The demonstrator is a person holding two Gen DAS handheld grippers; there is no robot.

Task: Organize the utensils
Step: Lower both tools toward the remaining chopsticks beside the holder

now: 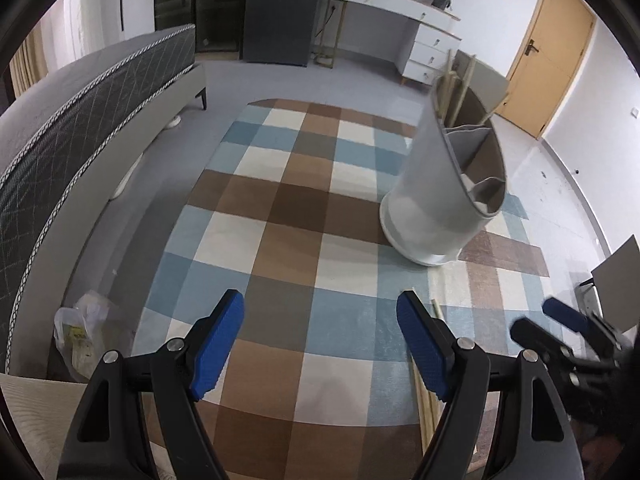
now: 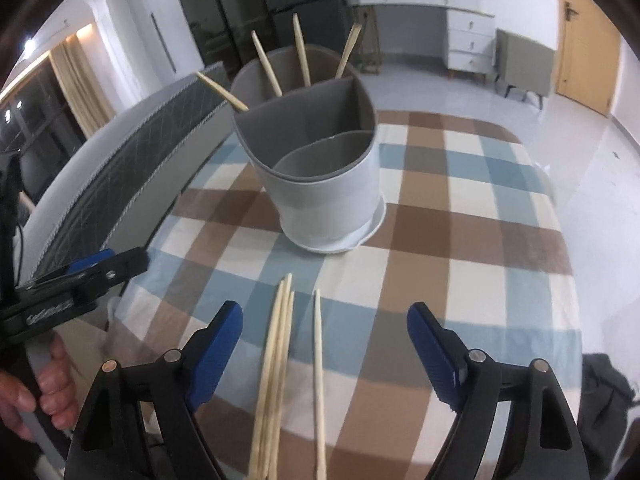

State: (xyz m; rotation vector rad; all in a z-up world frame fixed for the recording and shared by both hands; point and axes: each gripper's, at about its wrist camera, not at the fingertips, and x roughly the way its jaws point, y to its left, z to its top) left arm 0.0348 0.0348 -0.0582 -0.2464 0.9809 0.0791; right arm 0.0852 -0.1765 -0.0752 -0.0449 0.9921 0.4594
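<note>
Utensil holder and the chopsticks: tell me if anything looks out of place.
Several chopsticks lie loose on the checked cloth in front of the utensil holder, one apart from the bunch. Four more stand in the holder's back compartment, splayed at different angles. Nothing looks spilled or damaged.

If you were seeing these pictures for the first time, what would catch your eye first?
Most likely the grey divided holder standing mid-table on the checked cloth, with four chopsticks poking out of its back compartment. Next, the loose chopsticks lying on the cloth in front of it, right between the open blue pads of the right claw. The left claw, also open, is over bare cloth nearby.
</note>
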